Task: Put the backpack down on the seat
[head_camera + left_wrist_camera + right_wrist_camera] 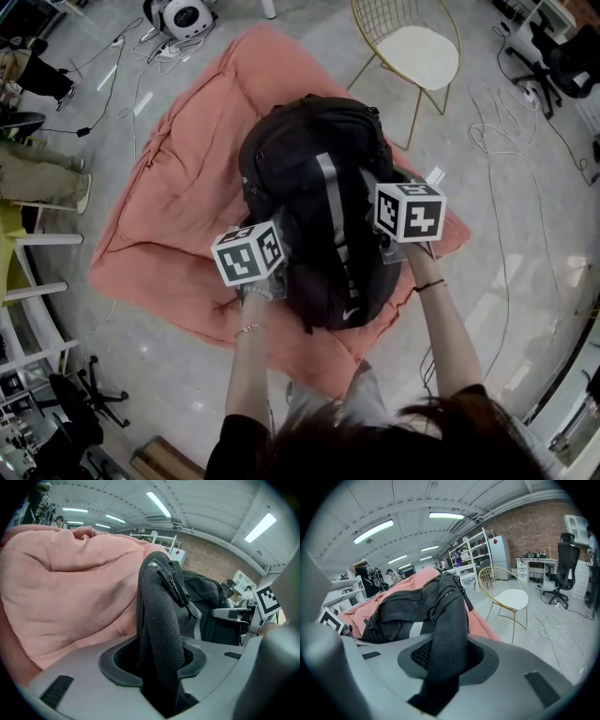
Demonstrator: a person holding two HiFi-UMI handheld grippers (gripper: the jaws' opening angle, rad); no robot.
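**Position of the task's thing.** The black backpack (314, 216) is found resting on the pink floor cushion (178, 206), which is taken to be the seat. It lies lengthwise, and its lower end is set close to the cushion's edge nearest the person. Its full weight appears to be borne by the cushion, though this cannot be confirmed from above.

**State of the tongs.** The left tongs (157, 667) are clenched on the left-hand strap (159, 611), which rises out of the jaws and fills the gap between them. The right tongs (445, 660) are likewise clenched on the right-hand strap (450, 616). Neither grip looks hard, and a little dark slack is seen beside each strap.

**Surroundings.** A gold wire chair (412, 52) is noted beyond the backpack's top end, well apart from it. Loose cables (497, 141) are noted on the floor to the backpack's right.

**Risks, as judged.**
- The backpack could be dragged or tipped toward the cushion's edge if the tongs are drawn back before the padded mesh is fully freed.
- A zip pull (176, 590) beside the left-hand strap could be snagged on a jaw.
- A slump off the near edge could be caused by the soft, sloping cushion once support is removed.
- If one side is released first, the backpack could be twisted.
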